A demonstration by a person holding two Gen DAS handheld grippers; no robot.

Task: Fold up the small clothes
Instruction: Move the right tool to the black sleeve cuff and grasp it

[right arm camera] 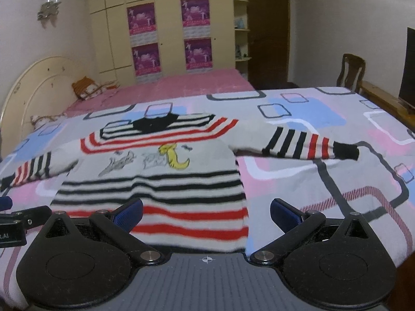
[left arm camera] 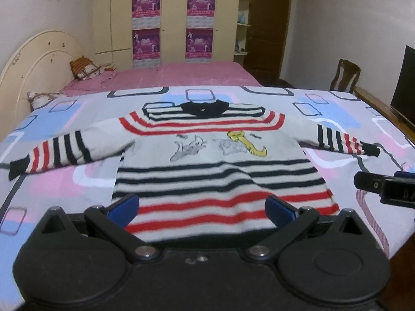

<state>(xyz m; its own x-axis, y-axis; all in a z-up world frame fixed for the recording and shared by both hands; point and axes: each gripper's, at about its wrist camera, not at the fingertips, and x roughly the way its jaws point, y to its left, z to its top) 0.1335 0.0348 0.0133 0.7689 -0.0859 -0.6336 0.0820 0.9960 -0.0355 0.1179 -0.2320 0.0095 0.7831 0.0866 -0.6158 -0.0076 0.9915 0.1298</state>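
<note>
— Knitted stripes, red and black: where's the sweater (left arm camera: 207, 155)?

— Flat on the patterned bedsheet (left arm camera: 77, 181), sleeves spread, collar far, hem near.

— Grippers?

— Left gripper (left arm camera: 202, 207) and right gripper (right arm camera: 206, 212) both gape wide over the hem, holding nothing.

— Around?

— Wardrobe (left arm camera: 166, 18) with purple posters (left arm camera: 146, 2), unreadable; chair (right arm camera: 350, 72) far right.
</note>
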